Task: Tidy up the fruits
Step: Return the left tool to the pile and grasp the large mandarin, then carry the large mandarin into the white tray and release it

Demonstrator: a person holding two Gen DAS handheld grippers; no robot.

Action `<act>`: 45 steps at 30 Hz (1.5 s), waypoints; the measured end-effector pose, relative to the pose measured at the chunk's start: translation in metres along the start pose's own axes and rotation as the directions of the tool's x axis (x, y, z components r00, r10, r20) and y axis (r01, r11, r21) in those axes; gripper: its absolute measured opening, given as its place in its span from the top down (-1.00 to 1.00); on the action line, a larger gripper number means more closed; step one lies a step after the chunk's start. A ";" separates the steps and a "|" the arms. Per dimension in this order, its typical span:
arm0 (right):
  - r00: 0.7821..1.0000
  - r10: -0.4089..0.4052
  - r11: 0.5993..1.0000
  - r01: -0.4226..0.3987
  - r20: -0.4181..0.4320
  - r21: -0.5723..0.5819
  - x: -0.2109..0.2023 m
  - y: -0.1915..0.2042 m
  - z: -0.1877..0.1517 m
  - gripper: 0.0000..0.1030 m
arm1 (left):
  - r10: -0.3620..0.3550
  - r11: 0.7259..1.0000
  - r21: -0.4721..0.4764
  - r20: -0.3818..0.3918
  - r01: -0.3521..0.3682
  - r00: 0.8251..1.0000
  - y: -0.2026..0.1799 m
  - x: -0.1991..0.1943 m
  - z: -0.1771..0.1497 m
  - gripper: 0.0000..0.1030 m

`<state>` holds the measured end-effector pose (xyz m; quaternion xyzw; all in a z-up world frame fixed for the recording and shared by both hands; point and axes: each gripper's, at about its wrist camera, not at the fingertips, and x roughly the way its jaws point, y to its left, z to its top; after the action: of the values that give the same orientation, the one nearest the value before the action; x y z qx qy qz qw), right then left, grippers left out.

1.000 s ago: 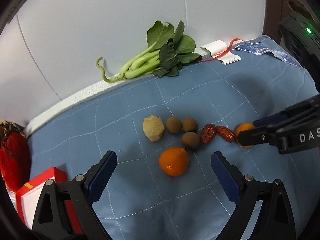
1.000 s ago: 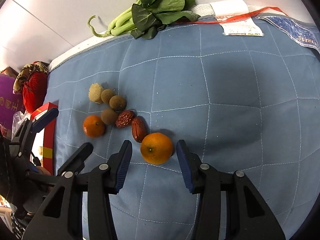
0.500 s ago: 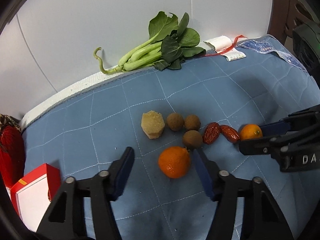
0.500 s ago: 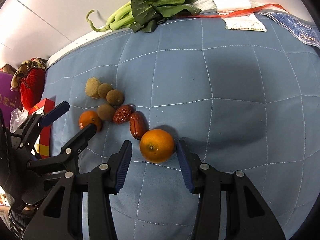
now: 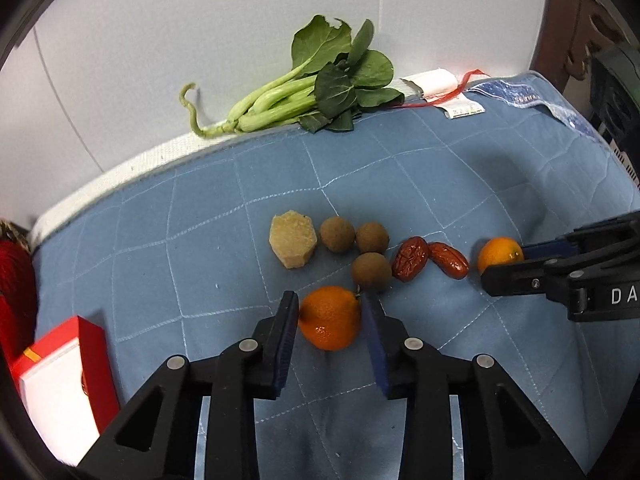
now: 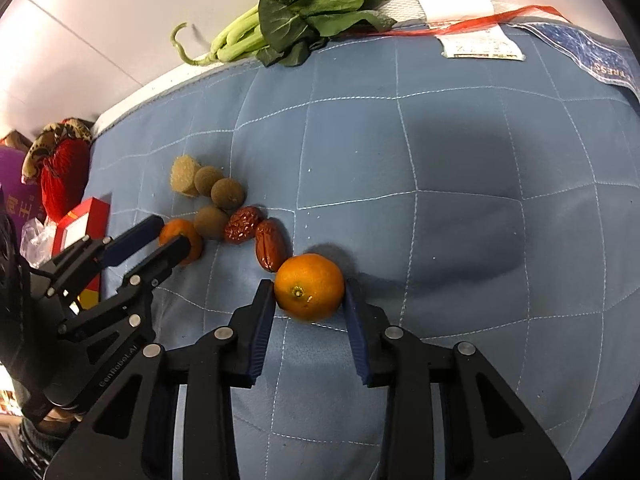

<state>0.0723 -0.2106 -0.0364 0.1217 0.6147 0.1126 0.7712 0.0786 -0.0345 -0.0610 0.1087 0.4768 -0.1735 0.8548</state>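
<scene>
Fruits lie in a row on a blue quilted mat (image 5: 400, 168). My left gripper (image 5: 330, 312) is shut on the left mandarin (image 5: 330, 318), its pads touching both sides; it also shows in the right wrist view (image 6: 176, 236). My right gripper (image 6: 310, 294) is shut on the right mandarin (image 6: 309, 292), which also shows in the left wrist view (image 5: 500, 254). Between them lie two red dates (image 5: 428, 258), three brown longans (image 5: 360, 248) and a pale ginger piece (image 5: 293, 238).
A bunch of green bok choy (image 5: 308, 92) lies at the mat's far edge by the white wall. A red and white box (image 5: 64, 380) and a red bag (image 6: 60, 172) sit at the left. A white label with red cord (image 6: 476, 28) lies far right.
Both grippers have closed in from open and moved forward. The left jaws now clamp the left mandarin and the right jaws clamp the right mandarin.
</scene>
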 end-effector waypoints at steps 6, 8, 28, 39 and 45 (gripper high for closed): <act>1.000 0.008 1.000 -0.008 -0.006 0.005 0.000 -0.001 -0.001 0.37 | 0.044 0.999 0.006 0.010 -0.045 0.999 0.001 -0.002 0.001 -0.47; 1.000 0.011 1.000 -0.011 -0.006 0.008 -0.001 -0.002 -0.002 0.37 | 0.071 0.997 0.019 0.014 -0.071 0.997 -0.001 -0.001 0.001 -0.54; 0.999 0.034 0.999 -0.034 0.005 -0.017 -0.007 0.013 -0.003 0.37 | 0.026 0.997 -0.071 0.004 -0.026 1.000 0.018 -0.006 -0.004 0.29; 0.968 0.251 0.961 -0.246 0.024 -0.125 -0.007 0.098 -0.014 0.37 | 0.224 0.938 -0.264 -0.031 -0.225 0.974 0.093 -0.107 -0.060 0.29; 0.927 0.376 0.885 -0.359 0.000 -0.298 0.008 0.193 -0.033 0.37 | 0.380 0.818 -0.431 -0.091 -0.380 0.921 0.162 -0.154 -0.128 0.29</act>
<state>0.0375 -0.0244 0.0124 0.1237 0.5344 0.3425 0.7628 -0.0305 0.1884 0.0067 0.0053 0.4726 0.1128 0.8740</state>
